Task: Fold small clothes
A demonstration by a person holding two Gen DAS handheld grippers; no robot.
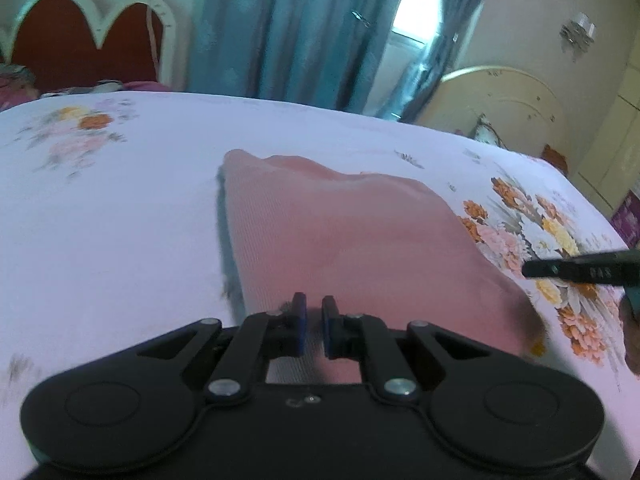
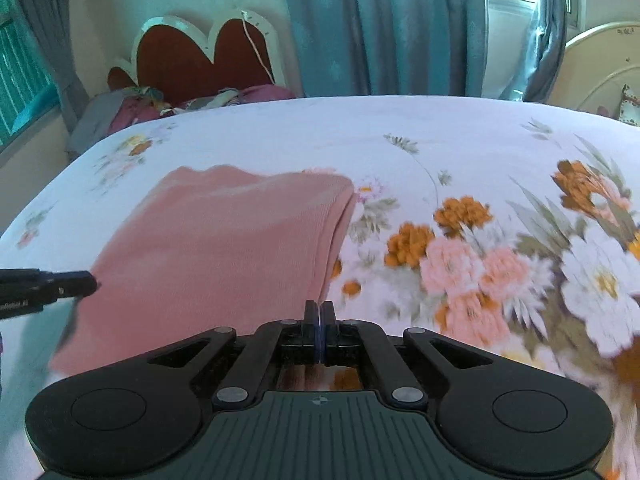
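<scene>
A pink ribbed garment (image 1: 340,236) lies folded on the white floral bedsheet (image 1: 120,208). My left gripper (image 1: 314,308) hovers over its near edge, jaws slightly apart with nothing between them. In the right wrist view the same garment (image 2: 224,240) lies left of centre. My right gripper (image 2: 320,312) is shut and empty, just off the garment's near right corner above the sheet (image 2: 440,152). Each gripper's black tip shows in the other's view: the right gripper's tip (image 1: 580,270) at the right edge, the left gripper's tip (image 2: 48,286) at the left edge.
A red and white scalloped headboard (image 2: 200,56) with a pile of clothes (image 2: 168,100) stands beyond the bed's far left. Blue curtains (image 2: 380,28) hang behind. A cream round headboard (image 1: 508,100) stands at the right.
</scene>
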